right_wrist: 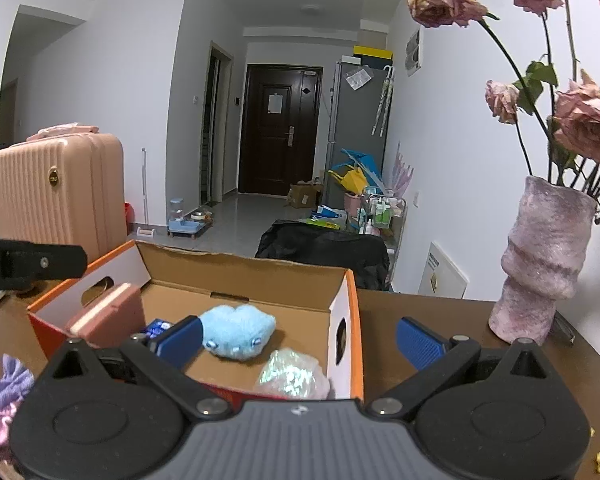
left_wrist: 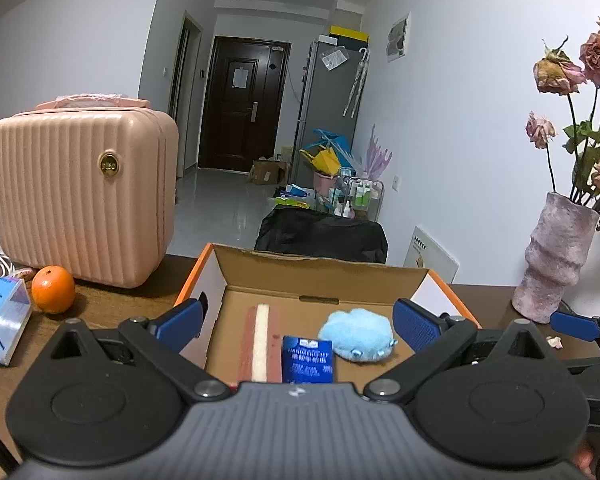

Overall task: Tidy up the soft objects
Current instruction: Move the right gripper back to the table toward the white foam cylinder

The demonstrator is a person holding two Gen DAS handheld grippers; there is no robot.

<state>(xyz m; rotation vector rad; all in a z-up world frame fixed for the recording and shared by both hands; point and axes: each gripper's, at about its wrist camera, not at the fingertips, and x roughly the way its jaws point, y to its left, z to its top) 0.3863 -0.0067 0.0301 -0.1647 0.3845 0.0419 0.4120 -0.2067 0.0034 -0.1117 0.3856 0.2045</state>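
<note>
An open cardboard box with orange outer walls stands on the dark wooden table, reaching to its far edge. Inside it, a light blue plush toy lies on the box floor, with a blue tissue packet just beside it and a pink sponge block with a pale stripe past the packet toward the left wall. From the right wrist view, a crinkled iridescent bundle sits in the near right corner of the box, close to the plush toy.

The left tool hangs above the near side of the box, its blue-padded fingers spread wide and holding nothing. The right tool is likewise spread and empty, straddling the box's right wall: one finger is over the inside, the other over bare table.

At the table's left side stand a pink ribbed case, an orange and a tissue pack. A purple cloth lies near the front left edge. A pink vase of dried roses stands toward the right edge.
</note>
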